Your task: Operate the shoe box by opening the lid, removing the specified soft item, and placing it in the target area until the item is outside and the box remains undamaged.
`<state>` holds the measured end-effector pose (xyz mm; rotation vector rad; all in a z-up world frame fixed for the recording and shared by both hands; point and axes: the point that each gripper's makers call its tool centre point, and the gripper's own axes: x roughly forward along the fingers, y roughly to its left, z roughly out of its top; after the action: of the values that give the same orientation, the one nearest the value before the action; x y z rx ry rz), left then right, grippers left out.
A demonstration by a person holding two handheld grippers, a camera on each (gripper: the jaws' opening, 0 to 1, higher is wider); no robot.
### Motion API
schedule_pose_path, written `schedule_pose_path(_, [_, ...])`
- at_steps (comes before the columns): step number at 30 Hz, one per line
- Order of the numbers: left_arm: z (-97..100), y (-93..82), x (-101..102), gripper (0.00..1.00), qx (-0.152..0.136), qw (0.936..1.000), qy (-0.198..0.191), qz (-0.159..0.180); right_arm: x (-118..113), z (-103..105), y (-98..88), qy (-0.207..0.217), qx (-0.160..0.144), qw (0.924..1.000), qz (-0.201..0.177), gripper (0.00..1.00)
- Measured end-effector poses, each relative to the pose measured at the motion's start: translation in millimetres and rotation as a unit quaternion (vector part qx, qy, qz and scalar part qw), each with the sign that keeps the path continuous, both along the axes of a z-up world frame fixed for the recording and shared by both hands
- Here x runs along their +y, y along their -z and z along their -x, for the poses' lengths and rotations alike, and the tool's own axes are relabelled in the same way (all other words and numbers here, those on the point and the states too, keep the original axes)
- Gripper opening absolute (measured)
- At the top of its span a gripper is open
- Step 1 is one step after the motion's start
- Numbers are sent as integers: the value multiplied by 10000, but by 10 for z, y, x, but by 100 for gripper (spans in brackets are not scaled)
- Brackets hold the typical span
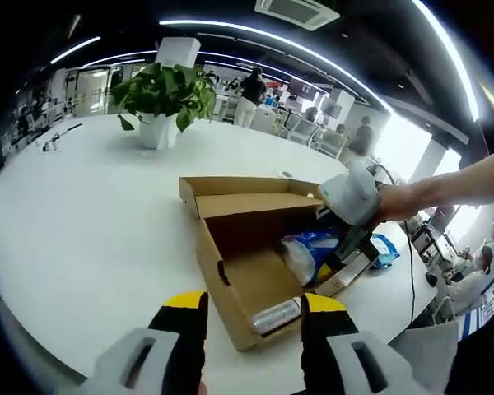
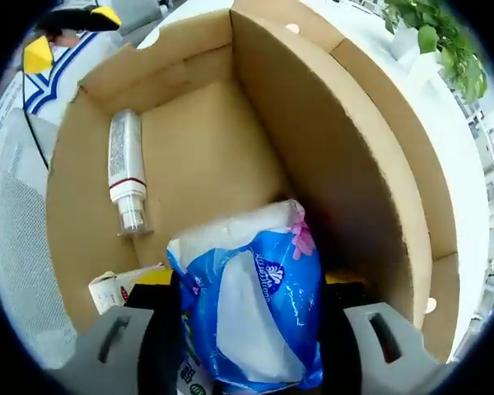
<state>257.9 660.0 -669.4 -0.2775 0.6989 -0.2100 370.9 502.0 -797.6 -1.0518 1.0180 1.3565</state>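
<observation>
The shoe box [image 1: 255,263] sits open on the white table [image 1: 90,214], its lid [image 1: 247,193] folded back. The right gripper [image 2: 247,329] reaches inside, fingers clamped on the blue-and-white soft pack [image 2: 251,304]. A tube [image 2: 125,169] and a small carton [image 2: 119,288] lie beside it. The left gripper [image 1: 253,317] hovers before the box, fingers apart. A potted plant [image 1: 163,99] stands beyond.

1. One box [image 1: 247,247], open, near the table's [image 1: 90,222] front edge.
2. One blue and white soft pack [image 2: 251,304] inside it.
3. One tube [image 2: 125,169] inside it.
4. One small carton [image 2: 119,290] inside it.
5. One plant [image 1: 165,95] at the table's far edge.
</observation>
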Motion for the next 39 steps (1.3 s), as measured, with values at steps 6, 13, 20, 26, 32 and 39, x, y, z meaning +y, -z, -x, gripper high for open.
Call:
schedule_pose_path(6, [-15, 10, -3, 45, -22, 10000, -26, 23, 1, -12, -26, 82, -67, 9998, -159, 58])
schedule_pose_path(13, [-18, 11, -46, 44, -29, 10000, -21, 67, 14, 15, -67, 203, -191, 9987, -424, 36])
schedule_pose_path(20, [-37, 31, -13, 43, -14, 10000, -4, 89, 26, -2, -157, 137, -311, 9975, -628, 30])
schedule_pose_path(26, [-78, 2, 1, 43, -46, 10000, 9, 88, 61, -8, -308, 228, -382, 9952, -868, 28])
schedule_pose_path(32, [-96, -10, -49, 43, -18, 9999, 129, 49, 77, -15, -447, 248, -556, 9923, -1075, 27])
schedule_pose_path(39, [-75, -67, -101, 42, -19, 9999, 169, 9, 80, 3, -550, 255, -670, 9900, -1212, 26])
